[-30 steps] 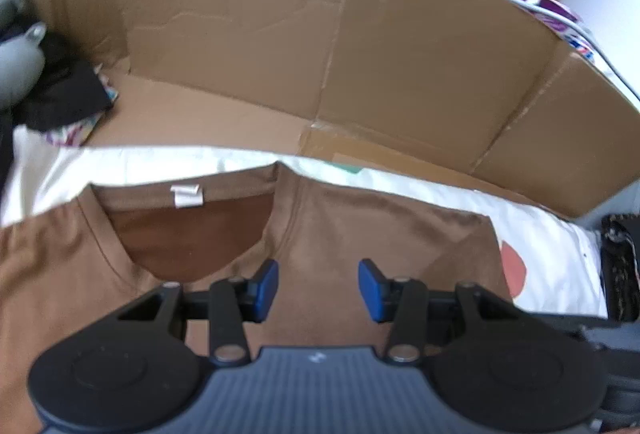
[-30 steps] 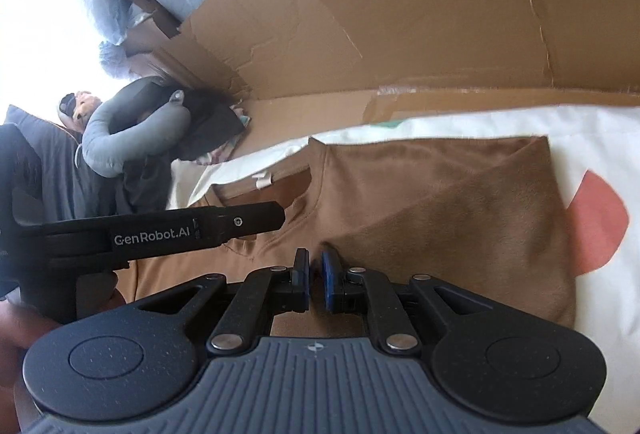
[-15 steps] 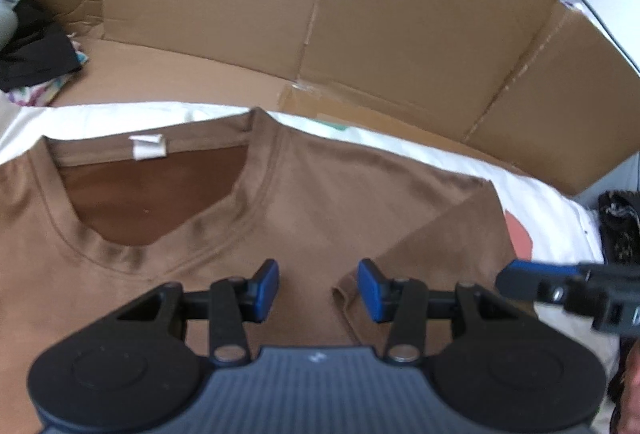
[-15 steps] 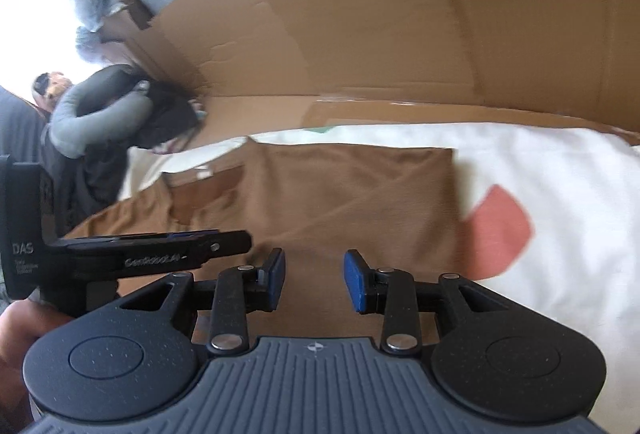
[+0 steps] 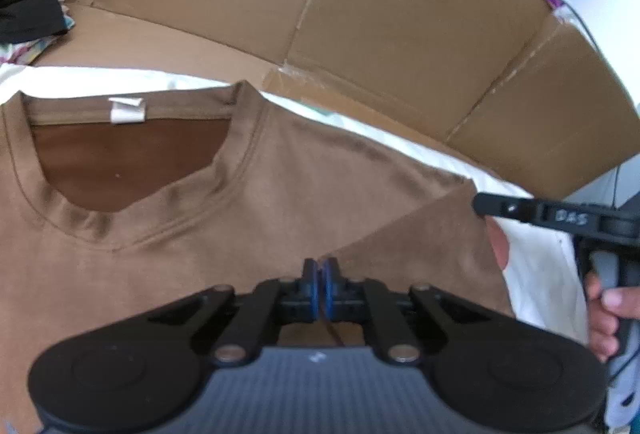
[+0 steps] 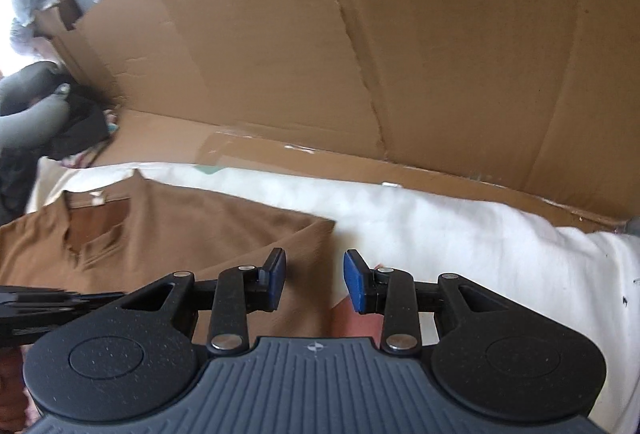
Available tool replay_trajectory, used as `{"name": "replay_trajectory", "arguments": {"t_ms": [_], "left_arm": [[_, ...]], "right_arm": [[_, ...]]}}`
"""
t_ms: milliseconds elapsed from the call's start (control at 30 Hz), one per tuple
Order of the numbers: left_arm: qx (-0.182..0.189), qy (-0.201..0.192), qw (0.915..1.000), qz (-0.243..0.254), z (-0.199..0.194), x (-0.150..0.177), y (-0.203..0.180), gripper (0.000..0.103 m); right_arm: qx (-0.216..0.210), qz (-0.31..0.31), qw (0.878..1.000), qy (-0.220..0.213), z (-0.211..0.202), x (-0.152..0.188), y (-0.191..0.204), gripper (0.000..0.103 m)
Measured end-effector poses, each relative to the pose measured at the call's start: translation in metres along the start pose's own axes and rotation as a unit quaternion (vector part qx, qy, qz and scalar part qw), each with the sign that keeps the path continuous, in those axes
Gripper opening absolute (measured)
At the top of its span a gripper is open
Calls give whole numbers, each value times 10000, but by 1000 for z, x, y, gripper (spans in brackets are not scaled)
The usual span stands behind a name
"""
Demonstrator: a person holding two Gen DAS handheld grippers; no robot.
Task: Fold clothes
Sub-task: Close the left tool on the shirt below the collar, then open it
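Now we pinch the folded sleeve to carry the fold on.

Nearest us, our left claw (image 5: 319, 284) has just pressed together on the brown T-shirt (image 5: 248, 218) at the sleeve's edge; our right claw (image 6: 314, 280) stands spread, holding nothing, over the shirt's side edge. The shirt lies flat on the white sheet (image 6: 460, 230), cardboard (image 6: 360, 53) behind.

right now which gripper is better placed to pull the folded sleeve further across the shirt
Left, probably: the left gripper is shut at the folded sleeve edge. The right gripper is open over the shirt's side, gripping nothing.
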State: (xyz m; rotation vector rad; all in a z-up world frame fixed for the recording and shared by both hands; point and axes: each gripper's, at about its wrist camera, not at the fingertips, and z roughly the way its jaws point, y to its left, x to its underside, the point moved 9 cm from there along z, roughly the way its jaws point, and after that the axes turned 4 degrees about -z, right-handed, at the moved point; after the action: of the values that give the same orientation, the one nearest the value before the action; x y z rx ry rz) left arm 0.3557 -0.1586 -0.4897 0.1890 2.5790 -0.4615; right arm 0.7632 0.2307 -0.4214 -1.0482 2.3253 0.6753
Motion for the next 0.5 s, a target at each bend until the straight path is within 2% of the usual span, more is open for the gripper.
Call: {"name": "replay_trajectory", "arguments": {"t_ms": [167,500], "left_arm": [[159,-183,9997,-43,-15,-1,-3,3],[-57,-239,9994,-225,-31,-6,11,3]], "right_arm": [[71,-111,9999,22,7,3,-2,34],[189,-358,9992,39,22,-6,3,35]]}}
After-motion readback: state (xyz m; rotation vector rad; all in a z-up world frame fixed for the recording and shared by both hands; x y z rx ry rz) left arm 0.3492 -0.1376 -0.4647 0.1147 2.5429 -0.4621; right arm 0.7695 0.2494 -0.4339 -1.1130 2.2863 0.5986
